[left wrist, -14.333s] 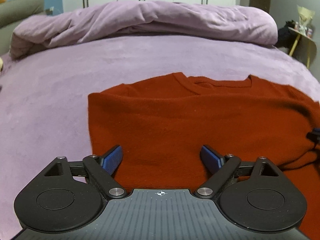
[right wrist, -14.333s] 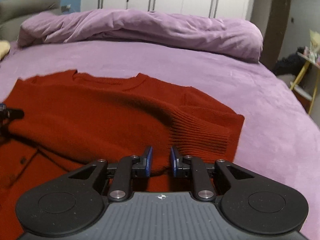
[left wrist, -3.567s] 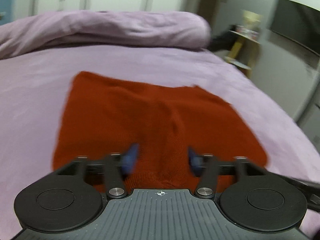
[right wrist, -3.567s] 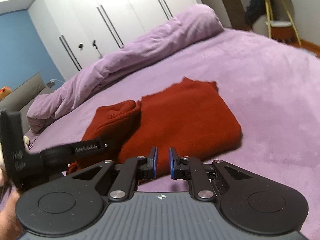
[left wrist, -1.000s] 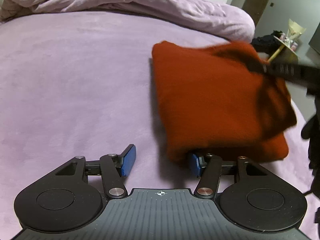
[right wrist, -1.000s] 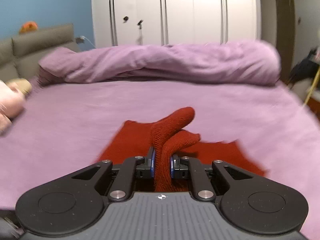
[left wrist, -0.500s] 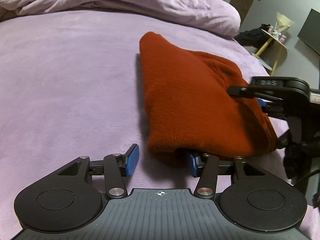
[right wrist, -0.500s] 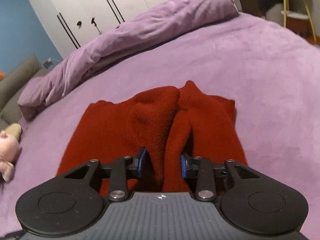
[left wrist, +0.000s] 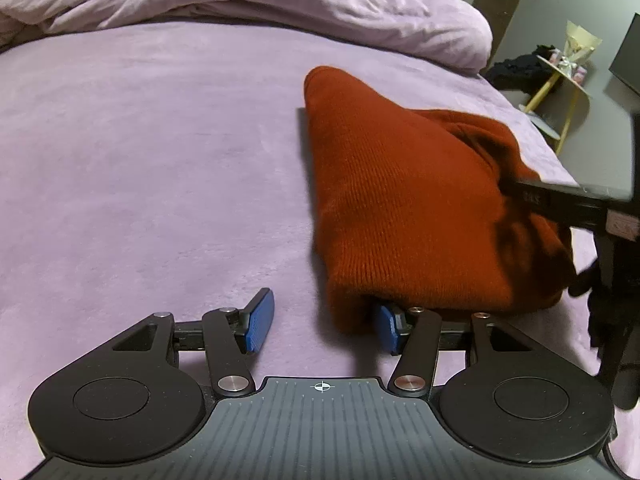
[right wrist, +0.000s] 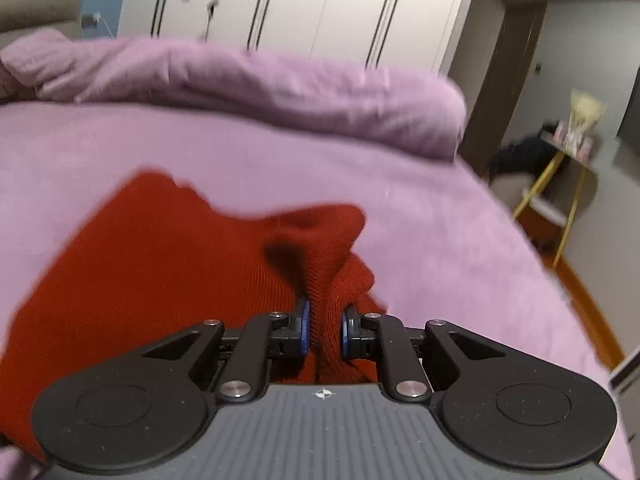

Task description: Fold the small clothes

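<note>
A red knitted sweater (left wrist: pixel 404 200) lies folded in a thick bundle on the purple bed (left wrist: pixel 140 160). My left gripper (left wrist: pixel 324 322) is open at the bundle's near left corner, its right pad under the fabric edge, its left pad on bare bedding. My right gripper (right wrist: pixel 323 332) has its jaws closed on a raised ridge of the sweater (right wrist: pixel 160 264) at its right side. The right gripper's black body shows at the right edge of the left wrist view (left wrist: pixel 580 204), over the sweater's right edge.
A rumpled purple duvet (left wrist: pixel 240 4) lies across the far side of the bed. White wardrobe doors (right wrist: pixel 300 12) stand behind it. A yellow-legged side table (right wrist: pixel 568 160) with small items stands off the bed's right side.
The right gripper's jaws have narrowed onto the sweater fold and it has swung to face more toward the right side of the bed. The left gripper has stayed open at the corner.
</note>
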Motion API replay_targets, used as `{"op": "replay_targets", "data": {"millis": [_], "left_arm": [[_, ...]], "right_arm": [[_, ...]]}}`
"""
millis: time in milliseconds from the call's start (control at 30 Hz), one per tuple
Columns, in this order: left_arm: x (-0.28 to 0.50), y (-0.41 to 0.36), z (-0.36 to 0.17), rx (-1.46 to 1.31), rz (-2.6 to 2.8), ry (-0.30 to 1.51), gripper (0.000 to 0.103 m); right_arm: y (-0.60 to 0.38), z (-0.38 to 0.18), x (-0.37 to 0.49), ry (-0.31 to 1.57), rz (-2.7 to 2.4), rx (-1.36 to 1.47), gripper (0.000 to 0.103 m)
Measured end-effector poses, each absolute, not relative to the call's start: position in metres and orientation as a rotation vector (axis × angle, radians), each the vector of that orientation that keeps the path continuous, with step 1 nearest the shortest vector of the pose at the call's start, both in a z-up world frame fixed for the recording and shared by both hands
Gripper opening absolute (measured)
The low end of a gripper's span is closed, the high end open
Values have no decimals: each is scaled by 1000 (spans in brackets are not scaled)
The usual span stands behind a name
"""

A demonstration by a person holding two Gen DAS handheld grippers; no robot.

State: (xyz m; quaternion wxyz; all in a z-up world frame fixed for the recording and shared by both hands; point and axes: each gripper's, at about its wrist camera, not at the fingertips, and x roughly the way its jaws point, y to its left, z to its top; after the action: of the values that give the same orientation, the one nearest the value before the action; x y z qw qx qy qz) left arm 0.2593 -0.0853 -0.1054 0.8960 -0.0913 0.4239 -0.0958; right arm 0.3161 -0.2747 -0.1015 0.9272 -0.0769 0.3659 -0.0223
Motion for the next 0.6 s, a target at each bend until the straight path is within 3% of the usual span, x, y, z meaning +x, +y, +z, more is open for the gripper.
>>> {"op": "replay_targets", "data": {"millis": [133, 233, 433, 533, 600], "left_arm": [[262, -80, -106, -221, -204, 887, 56], [262, -80, -107, -234, -202, 887, 55], [263, -88, -105, -233, -192, 896, 46], [263, -88, -103, -243, -184, 907, 44], [264, -87, -102, -243, -180, 911, 44]], "right_arm": [[-321, -91, 296, 744, -53, 121, 35], [-357, -85, 258, 723, -64, 352, 45], [-387, -112, 186, 772, 61, 770, 47], [-382, -129, 190, 789, 76, 853, 47], [-378, -138, 202, 811, 55, 875, 39]]}}
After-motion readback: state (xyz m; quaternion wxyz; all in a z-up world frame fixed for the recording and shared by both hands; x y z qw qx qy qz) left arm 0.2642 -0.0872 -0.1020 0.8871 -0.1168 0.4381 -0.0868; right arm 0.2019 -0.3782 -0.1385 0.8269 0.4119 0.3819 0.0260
